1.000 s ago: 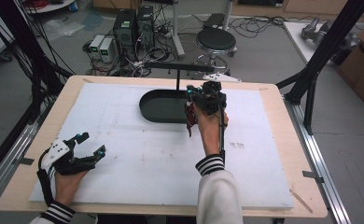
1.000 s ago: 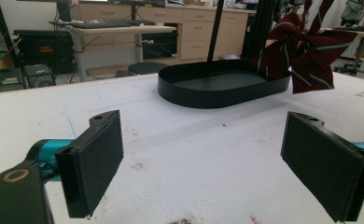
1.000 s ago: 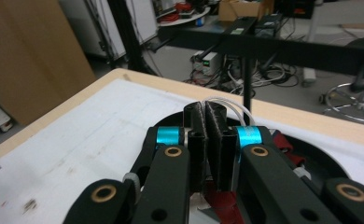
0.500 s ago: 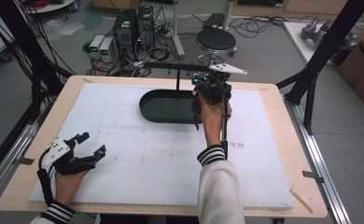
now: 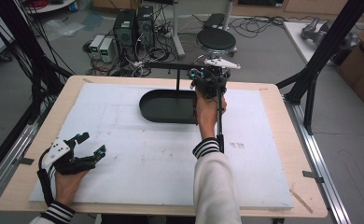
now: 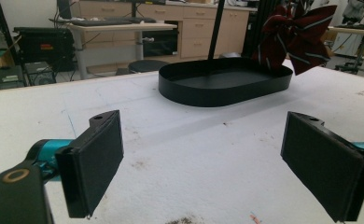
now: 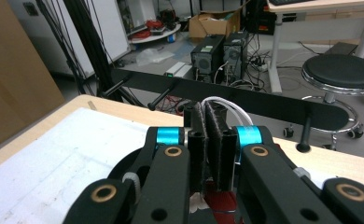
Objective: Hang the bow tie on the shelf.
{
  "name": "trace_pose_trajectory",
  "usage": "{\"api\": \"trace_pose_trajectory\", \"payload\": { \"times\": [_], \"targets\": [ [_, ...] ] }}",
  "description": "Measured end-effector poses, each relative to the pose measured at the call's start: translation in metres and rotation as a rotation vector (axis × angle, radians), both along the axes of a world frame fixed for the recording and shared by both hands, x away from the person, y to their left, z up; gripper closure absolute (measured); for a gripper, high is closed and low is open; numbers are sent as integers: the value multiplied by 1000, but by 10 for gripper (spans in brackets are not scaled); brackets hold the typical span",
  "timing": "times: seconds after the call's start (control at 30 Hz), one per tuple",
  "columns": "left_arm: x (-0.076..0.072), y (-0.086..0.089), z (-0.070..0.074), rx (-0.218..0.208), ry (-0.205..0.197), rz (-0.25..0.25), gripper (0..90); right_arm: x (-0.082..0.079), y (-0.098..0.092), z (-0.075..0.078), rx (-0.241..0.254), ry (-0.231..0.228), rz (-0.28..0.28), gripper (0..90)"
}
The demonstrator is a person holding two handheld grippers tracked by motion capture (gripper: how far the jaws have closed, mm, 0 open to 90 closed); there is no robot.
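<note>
My right gripper (image 5: 208,75) is raised over the far right end of the black oval tray (image 5: 167,106), close to a black peg rack (image 5: 178,67). In the right gripper view its jaws are shut (image 7: 212,140) on a white loop (image 7: 223,105) of a dark red striped cloth (image 7: 220,198), which hangs below them. The rack's bar with pegs (image 7: 245,100) lies just beyond the jaws. The left gripper view shows that cloth (image 6: 294,35) hanging above the tray (image 6: 224,84). My left gripper (image 5: 91,143) rests open at the near left of the table, with nothing between its pads (image 6: 94,163).
A white mat (image 5: 138,158) covers the wooden table (image 5: 283,140). Behind the table are a black stool (image 5: 216,39), computer towers (image 5: 133,25) and loose cables on the floor. Black frame posts (image 5: 320,51) stand at both sides.
My right gripper has risen and moved away from me with the red cloth, from over the tray's right end up toward the peg rack. The left gripper has stayed put.
</note>
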State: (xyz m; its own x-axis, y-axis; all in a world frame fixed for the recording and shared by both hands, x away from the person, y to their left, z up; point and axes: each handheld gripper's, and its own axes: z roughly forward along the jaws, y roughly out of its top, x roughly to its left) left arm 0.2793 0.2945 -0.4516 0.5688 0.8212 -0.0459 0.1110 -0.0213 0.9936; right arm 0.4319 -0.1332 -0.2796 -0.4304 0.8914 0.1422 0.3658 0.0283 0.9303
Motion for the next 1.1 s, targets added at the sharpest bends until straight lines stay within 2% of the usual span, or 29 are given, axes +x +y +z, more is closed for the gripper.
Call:
{"api": "trace_pose_trajectory", "payload": {
  "times": [0.13, 0.5, 0.7, 0.77, 0.97, 1.1],
  "targets": [
    [0, 0, 0, -1, -1, 0, 133, 3, 4, 2, -9, -18, -1, 869],
    [0, 0, 0, -9, 4, -1, 133, 24, 14, -6, -17, -2, -23, 869],
    [0, 0, 0, -10, 3, -1, 133, 34, 20, -11, -11, 26, -20, 869],
    [0, 0, 0, -9, 2, -1, 133, 36, 24, -11, -20, 6, -20, 869],
    [0, 0, 0, -9, -8, 1, 133, 43, 27, -18, -16, 41, -18, 869],
    [0, 0, 0, -6, -4, 0, 133, 45, 27, -20, -17, 35, -16, 869]
  ]
}}
